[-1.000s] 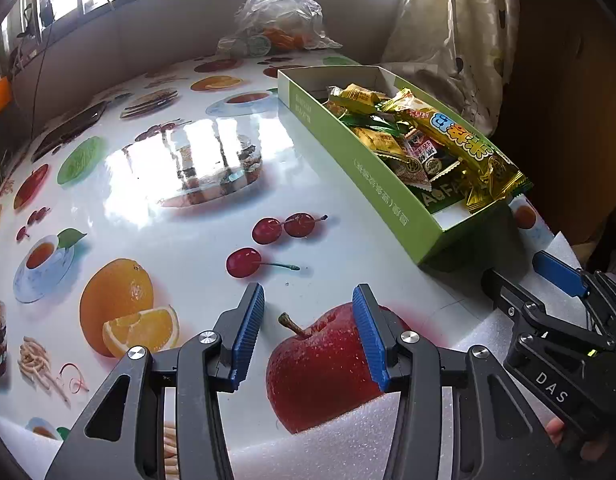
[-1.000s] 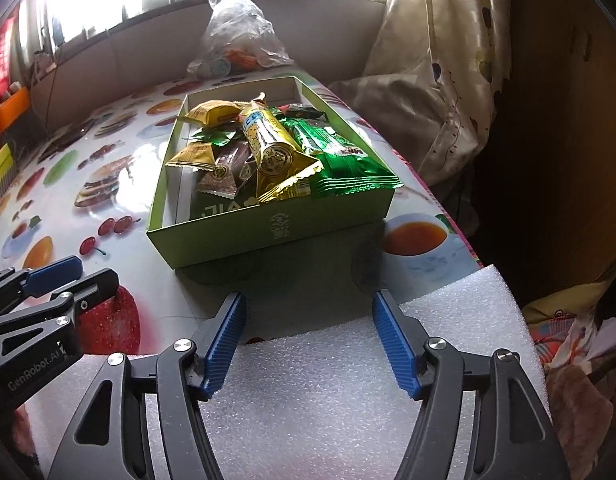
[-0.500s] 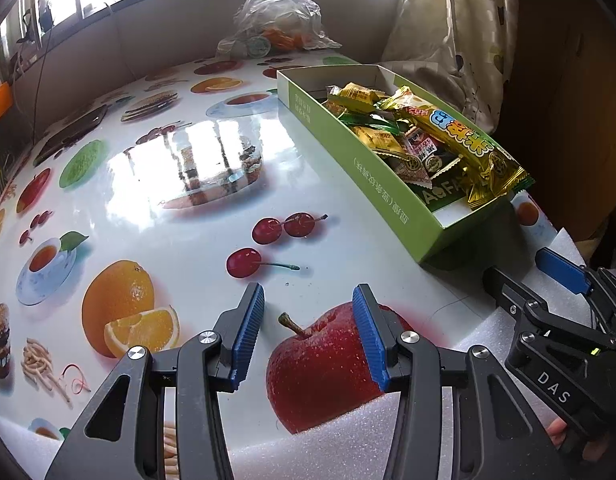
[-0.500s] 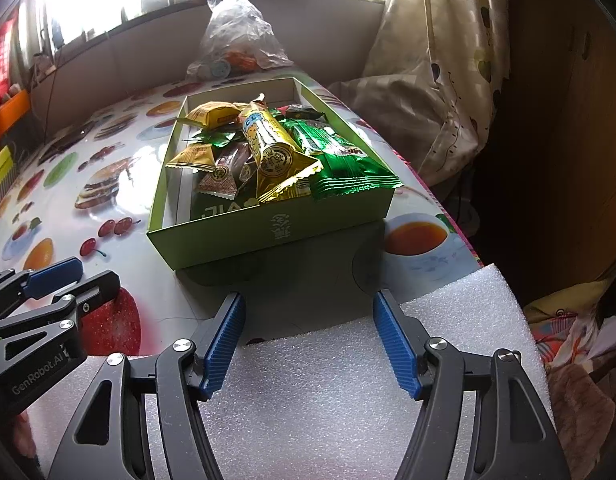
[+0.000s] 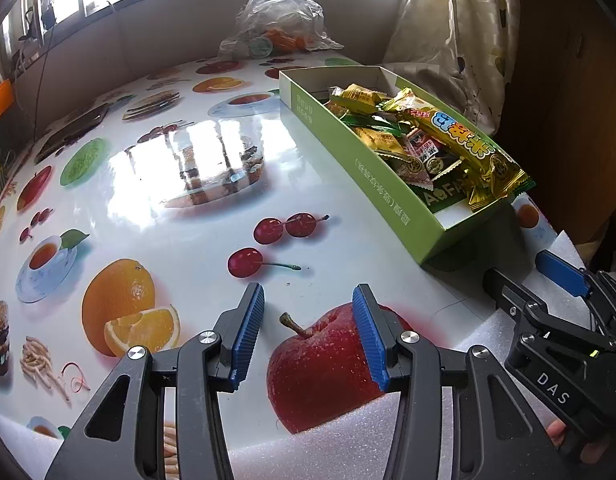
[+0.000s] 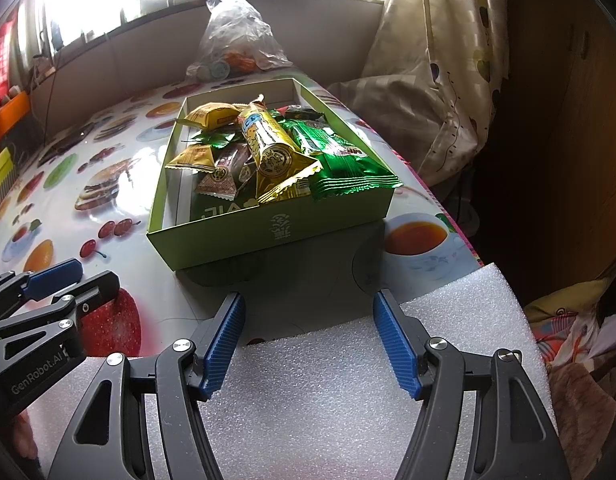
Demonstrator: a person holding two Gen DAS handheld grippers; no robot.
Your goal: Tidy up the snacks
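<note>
A green cardboard box [image 6: 267, 236] stands on the table, full of snack packets: a long yellow pack [image 6: 267, 148], green foil packs [image 6: 348, 172] and small yellow and red sweets. In the left wrist view the box [image 5: 388, 200] is at the right with the yellow pack [image 5: 460, 140] on top. My right gripper [image 6: 308, 312] is open and empty, just in front of the box's near end. My left gripper [image 5: 308, 304] is open and empty above a printed apple, left of the box. Each gripper shows in the other's view.
The table has a glossy fruit-print cloth [image 5: 187, 200]. White foam sheet [image 6: 348, 400] lies on the near edge. A clear plastic bag [image 6: 235, 40] with items sits at the far end by the wall. A curtain [image 6: 436, 60] hangs at the right.
</note>
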